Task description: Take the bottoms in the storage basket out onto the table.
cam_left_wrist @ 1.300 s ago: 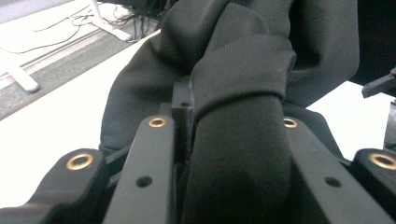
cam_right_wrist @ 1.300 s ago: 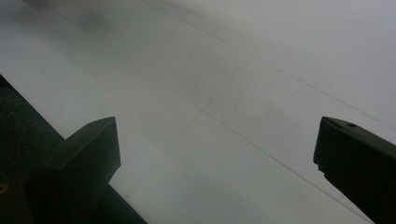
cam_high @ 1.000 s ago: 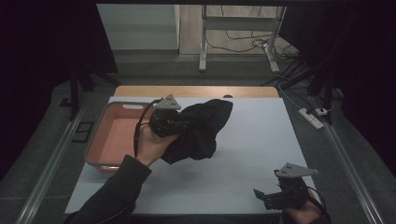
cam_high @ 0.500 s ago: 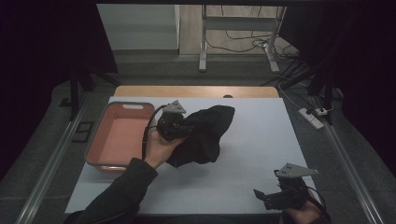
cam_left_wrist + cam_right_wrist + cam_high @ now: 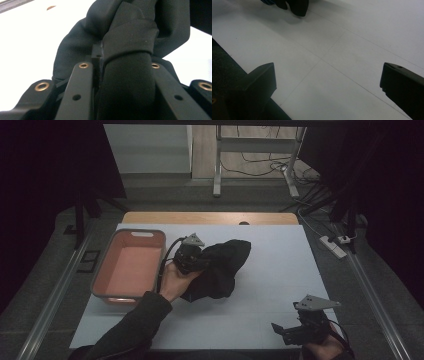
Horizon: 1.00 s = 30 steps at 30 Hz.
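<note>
A black cloth (image 5: 220,267) lies bunched near the middle of a white table (image 5: 280,285), just right of a pink tray (image 5: 129,265). The left gripper (image 5: 197,262) is clamped on the cloth's left side, its jaws closed tight on a thick fold. In the left gripper view the same fold of cloth (image 5: 130,45) is squeezed between the two black jaws and swells out above them, with white table behind. The person's left hand (image 5: 175,280) wraps the gripper from below, and a dark sleeve (image 5: 130,325) runs to the bottom edge. The cloth's lower part rests on the table, while its upper part rises in a hump toward the right.

The right gripper (image 5: 287,332) sits at the near right corner of the table, well apart from the cloth. Its jaws stand wide apart with nothing between them. In the right gripper view, bare white table (image 5: 332,62) lies between the two jaws.
</note>
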Tool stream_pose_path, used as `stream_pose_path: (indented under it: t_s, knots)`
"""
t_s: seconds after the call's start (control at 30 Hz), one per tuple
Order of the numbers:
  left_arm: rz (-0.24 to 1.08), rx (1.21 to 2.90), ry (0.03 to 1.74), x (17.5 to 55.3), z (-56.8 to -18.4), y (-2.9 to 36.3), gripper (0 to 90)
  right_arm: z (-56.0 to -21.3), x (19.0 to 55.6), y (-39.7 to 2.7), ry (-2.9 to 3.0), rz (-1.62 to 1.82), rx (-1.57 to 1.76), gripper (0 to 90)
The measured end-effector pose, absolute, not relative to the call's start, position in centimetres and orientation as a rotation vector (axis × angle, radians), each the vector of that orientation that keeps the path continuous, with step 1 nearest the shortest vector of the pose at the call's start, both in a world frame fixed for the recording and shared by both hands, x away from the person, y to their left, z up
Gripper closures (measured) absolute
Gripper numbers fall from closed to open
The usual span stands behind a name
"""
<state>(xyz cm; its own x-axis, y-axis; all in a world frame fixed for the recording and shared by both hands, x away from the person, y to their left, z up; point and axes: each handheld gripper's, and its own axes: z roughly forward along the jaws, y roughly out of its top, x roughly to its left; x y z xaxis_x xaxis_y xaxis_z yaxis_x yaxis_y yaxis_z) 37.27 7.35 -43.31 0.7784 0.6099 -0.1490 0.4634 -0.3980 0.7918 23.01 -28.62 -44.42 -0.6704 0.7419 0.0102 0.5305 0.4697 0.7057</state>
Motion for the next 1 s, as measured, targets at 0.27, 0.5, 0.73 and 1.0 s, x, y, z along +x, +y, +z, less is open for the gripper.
stream_pose_path:
  t_s: [0.27, 0.5, 0.73, 1.0]
  knots:
    - [0.175, 2.105, 0.819, 37.9, -44.5, 7.1, 71.5, -44.4, 23.0, -28.6, 2.425, 1.009, 1.076, 0.4]
    - [0.17, 2.128, 0.828, 38.4, -45.3, 7.0, 71.3, -44.4, 23.0, -28.6, 2.428, 1.006, 1.072, 0.4]
    - [0.178, 2.149, 0.836, 38.5, -45.8, 6.8, 71.1, -44.4, 23.0, -28.6, 2.428, 1.007, 1.071, 0.4]
    - [0.182, 2.17, 0.847, 38.7, -46.4, 6.6, 70.6, -44.4, 22.9, -28.6, 2.426, 1.01, 1.073, 0.4]
